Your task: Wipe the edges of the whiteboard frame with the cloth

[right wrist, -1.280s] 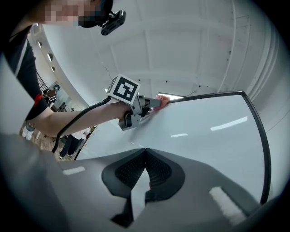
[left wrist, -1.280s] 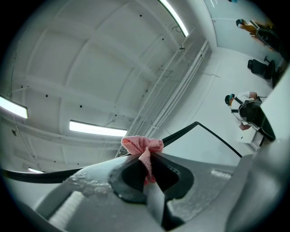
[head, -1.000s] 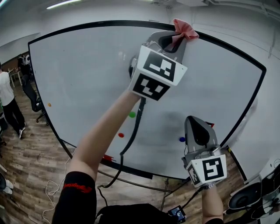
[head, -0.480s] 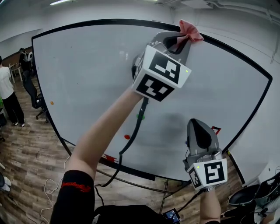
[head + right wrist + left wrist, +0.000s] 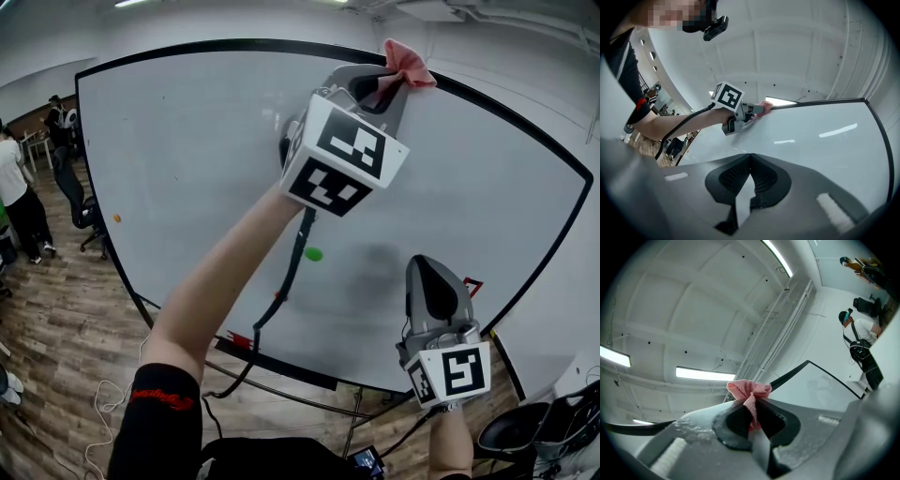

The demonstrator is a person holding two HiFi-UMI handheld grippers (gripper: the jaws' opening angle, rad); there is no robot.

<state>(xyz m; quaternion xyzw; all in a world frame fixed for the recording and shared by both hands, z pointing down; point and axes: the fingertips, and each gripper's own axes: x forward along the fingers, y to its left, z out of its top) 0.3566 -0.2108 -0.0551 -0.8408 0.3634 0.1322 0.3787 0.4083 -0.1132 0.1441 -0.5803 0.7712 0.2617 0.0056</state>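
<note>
Left gripper [image 5: 380, 89] pinches a crumpled pink cloth [image 5: 406, 64] at the black top frame [image 5: 234, 44]. Right gripper [image 5: 427, 267] hangs low, jaws together, empty.

A: Left side?
B: Left arm [image 5: 211, 300] bare, stretched up and forward. Left gripper [image 5: 386, 82] at the top edge of the whiteboard [image 5: 187, 141], jaws clamped on a pink cloth [image 5: 406, 62].
A: Right?
B: Right gripper [image 5: 429, 272] held low near the lower right edge, pointing up, jaws closed together with nothing between them. Only a little of the right forearm [image 5: 452, 448] shows.
</note>
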